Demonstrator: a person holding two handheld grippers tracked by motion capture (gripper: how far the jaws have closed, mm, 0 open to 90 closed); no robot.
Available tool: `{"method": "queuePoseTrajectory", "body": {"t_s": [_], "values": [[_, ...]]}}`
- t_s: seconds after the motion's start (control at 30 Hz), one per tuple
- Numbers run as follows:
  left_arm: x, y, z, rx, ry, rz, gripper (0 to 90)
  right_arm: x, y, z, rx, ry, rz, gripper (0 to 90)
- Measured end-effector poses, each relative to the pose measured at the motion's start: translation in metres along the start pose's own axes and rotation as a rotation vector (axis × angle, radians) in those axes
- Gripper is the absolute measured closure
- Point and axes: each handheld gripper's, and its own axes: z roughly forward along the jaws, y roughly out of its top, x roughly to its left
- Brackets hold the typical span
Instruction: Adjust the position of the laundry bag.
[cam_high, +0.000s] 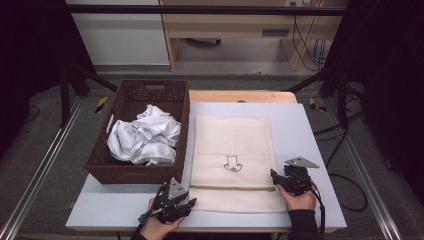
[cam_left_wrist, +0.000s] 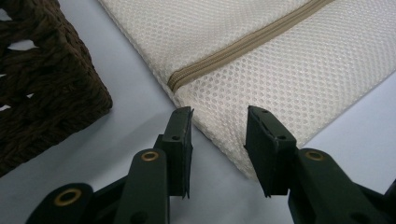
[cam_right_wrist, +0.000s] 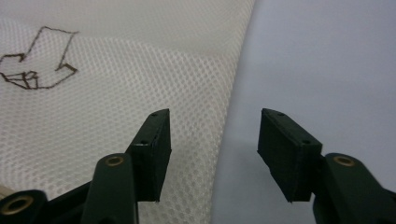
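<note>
Here: mesh bag (cam_high: 233, 150) lengthwise front-to-back, zipper (cam_high: 232, 188) crosswise; both hand-held grippers released.

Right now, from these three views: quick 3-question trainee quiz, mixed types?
1. True or false: the left tongs are shut on the mesh bag.
2. The crumpled white cloth lies: A) on the bag B) in the wicker basket C) on the floor.
3. Fill in: the bag's zipper is ____.

Key: 1 false, both the left and right tongs are open; 2 B; 3 closed.
</note>
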Motion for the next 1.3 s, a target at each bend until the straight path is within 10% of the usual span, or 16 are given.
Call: {"method": "queuePoseTrajectory", "body": {"t_s": [0.5, 1.03, 1.3], "values": [[-0.001, 0.003, 0.003, -0.01, -0.008, 0.02, 82.2, -0.007, -0.004, 0.003, 0.05, 0.084, 0.083, 85.6], [0.0, 0.003, 0.004, -0.058, 0.044, 0.059, 73.4, -0.003, -0.005, 0.005, 0.016, 0.042, 0.034, 81.5], [-0.005, 0.01, -0.007, -0.143, -0.006, 0.065, 56.5, -0.004, -0.005, -0.011, -0.082, 0.058, 0.056, 57.7]]}}
